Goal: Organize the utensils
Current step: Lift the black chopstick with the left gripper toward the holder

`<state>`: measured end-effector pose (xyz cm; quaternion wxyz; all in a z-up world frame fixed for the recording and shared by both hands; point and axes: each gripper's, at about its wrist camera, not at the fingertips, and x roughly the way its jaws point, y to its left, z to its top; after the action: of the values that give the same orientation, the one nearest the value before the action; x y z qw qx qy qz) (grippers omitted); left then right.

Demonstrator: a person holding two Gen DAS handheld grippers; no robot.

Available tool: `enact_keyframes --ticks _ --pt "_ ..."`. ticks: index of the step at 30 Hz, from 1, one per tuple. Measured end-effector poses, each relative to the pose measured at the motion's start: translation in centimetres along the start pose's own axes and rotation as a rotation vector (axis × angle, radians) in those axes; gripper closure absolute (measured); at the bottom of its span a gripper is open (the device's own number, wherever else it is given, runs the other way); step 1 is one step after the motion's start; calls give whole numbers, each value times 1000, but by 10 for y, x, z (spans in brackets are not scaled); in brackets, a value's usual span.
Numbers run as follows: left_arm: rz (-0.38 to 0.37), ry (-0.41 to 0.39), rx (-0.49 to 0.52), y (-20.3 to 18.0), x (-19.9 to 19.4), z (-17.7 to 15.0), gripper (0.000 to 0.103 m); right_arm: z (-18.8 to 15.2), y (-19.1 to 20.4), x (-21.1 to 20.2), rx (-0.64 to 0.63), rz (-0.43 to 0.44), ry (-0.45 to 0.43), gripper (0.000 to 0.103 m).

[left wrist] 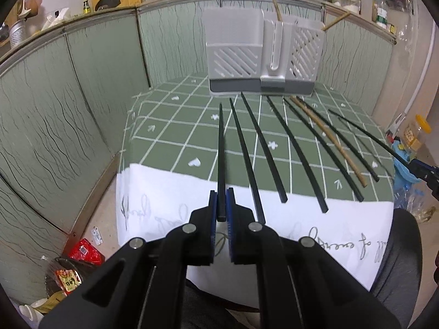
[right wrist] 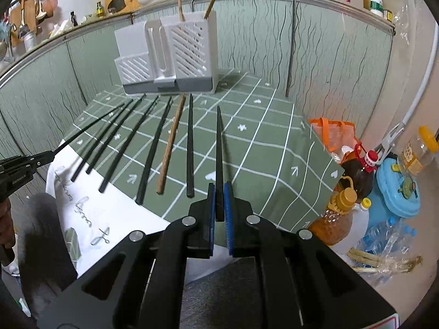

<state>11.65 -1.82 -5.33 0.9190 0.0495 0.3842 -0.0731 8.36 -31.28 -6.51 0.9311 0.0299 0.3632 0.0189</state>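
The grey utensil holder [left wrist: 263,60] stands at the far end of the green checked tablecloth [left wrist: 192,137], and all places here I give from this holder. In front of it many chopsticks lie in a row, with their thin tips toward the holder: several black ones and one brown chopstick [left wrist: 329,139] among them. Two wooden sticks [right wrist: 179,5] stand upright inside the holder's tall compartment. The left gripper [left wrist: 221,205] is closed tight on the thick end of one black chopstick [left wrist: 221,148], whose tip points at the holder's left part. The right gripper [right wrist: 219,203] is pressed closed in the same way on another black chopstick [right wrist: 219,148], which points toward the holder's right side. Nearer than the row, a white cloth [left wrist: 164,205] with handwriting covers the table edge.
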Motion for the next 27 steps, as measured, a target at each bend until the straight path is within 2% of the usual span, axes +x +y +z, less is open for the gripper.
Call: enact_keyframes --ticks 17,27 --pt "-21 -118 -14 11 -46 43 95 50 3 -51 -10 36 -146 97" --pt "-23 -188 0 16 -67 73 95 82 1 -67 -5 38 -205 97"
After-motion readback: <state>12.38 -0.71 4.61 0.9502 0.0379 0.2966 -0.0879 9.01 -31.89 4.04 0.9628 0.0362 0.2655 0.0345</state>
